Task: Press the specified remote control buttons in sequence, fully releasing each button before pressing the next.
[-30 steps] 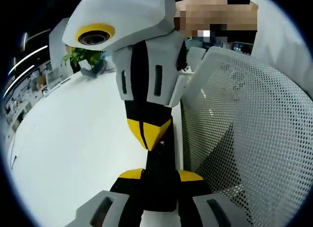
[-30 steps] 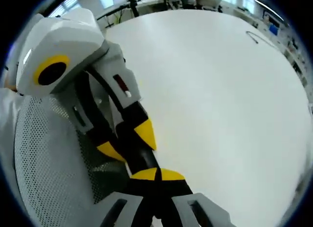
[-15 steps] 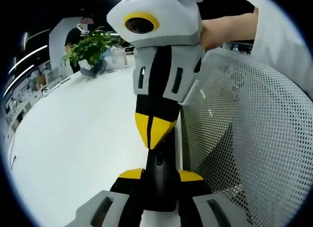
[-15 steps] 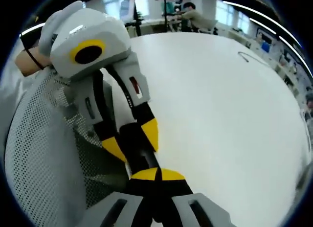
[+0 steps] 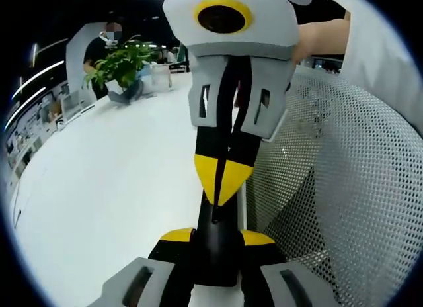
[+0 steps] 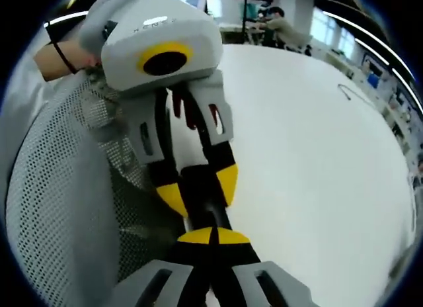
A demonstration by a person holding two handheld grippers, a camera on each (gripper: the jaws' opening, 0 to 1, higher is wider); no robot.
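In the left gripper view we see the white table (image 5: pixel 99 181), then the left tongs (image 5: pixel 215 237) pinching the black remote control (image 5: pixel 215 244), whose far end the right tongs (image 5: pixel 223 191), tips together, touch; a mesh chair (image 5: pixel 337 188) stands rightmost.

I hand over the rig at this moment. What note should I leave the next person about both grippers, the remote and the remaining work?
Left gripper: shut on the black remote, held at the edge of the white table, beside a mesh chair.
Right gripper: jaws shut, tips touching the remote's far end.
Done: cannot tell, because the buttons are hidden.
Left: release fully, then finish the sequence.
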